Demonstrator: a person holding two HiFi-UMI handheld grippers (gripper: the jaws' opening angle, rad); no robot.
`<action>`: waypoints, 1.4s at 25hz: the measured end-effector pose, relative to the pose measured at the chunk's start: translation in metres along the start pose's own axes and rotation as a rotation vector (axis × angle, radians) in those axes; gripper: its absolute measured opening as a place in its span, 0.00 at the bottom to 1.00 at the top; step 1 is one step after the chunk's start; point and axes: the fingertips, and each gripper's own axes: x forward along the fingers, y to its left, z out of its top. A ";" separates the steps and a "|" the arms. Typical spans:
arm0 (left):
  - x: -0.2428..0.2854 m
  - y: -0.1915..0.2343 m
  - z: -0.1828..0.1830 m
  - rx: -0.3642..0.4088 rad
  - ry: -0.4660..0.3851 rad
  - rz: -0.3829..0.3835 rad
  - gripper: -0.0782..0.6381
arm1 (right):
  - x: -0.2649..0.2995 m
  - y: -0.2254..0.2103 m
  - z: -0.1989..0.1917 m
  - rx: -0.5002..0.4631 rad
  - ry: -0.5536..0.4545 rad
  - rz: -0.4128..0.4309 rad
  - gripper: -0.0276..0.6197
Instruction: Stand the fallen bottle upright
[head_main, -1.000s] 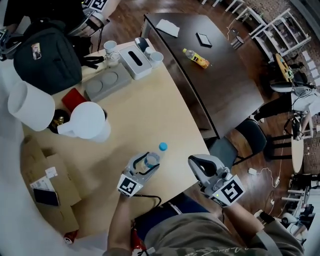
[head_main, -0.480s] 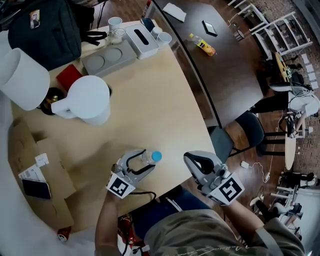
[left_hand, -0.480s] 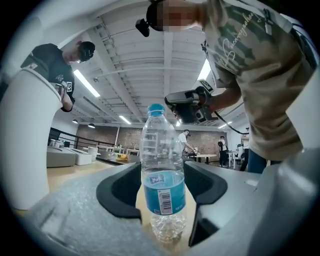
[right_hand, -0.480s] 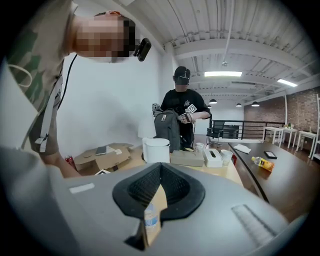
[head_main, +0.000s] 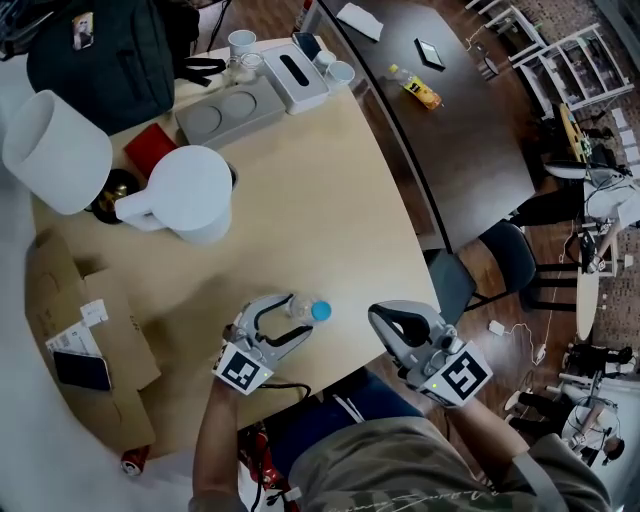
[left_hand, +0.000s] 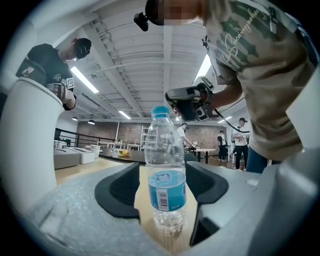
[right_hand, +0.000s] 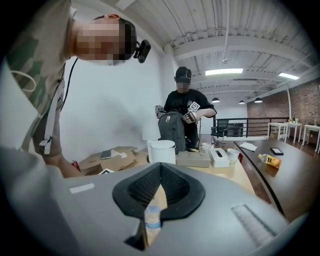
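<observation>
A clear water bottle (head_main: 314, 311) with a blue cap and blue label stands upright on the pale wooden table (head_main: 330, 200), near its front edge. My left gripper (head_main: 298, 316) reaches level around the bottle, and its jaws are opening. In the left gripper view the bottle (left_hand: 165, 175) rises between the two black pads (left_hand: 120, 192) with a gap on each side. My right gripper (head_main: 386, 318) hovers to the right of the bottle, off the table's edge, shut and empty. Through the right gripper (right_hand: 160, 166) a strip of the bottle (right_hand: 152, 223) shows below the pads.
A white pitcher (head_main: 190, 195), a grey tray (head_main: 235, 112), a tissue box (head_main: 300, 72), cups and a black backpack (head_main: 110, 50) fill the table's far part. A cardboard box (head_main: 85, 330) lies at left. A dark table (head_main: 450, 130) with a yellow bottle (head_main: 420, 88) stands to the right.
The bottle, leaning in my left gripper's grip a second ago, now stands upright by itself. The left jaws have spread off it. My right gripper has sunk slightly.
</observation>
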 end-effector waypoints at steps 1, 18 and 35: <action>-0.003 0.001 0.002 0.002 -0.002 0.000 0.53 | 0.000 0.001 0.001 0.001 -0.004 0.006 0.05; -0.085 -0.003 0.099 0.007 0.096 0.225 0.22 | -0.028 -0.003 0.047 -0.013 -0.131 -0.102 0.05; -0.112 -0.089 0.274 -0.116 -0.079 0.741 0.11 | -0.137 0.012 0.068 -0.009 -0.350 0.043 0.05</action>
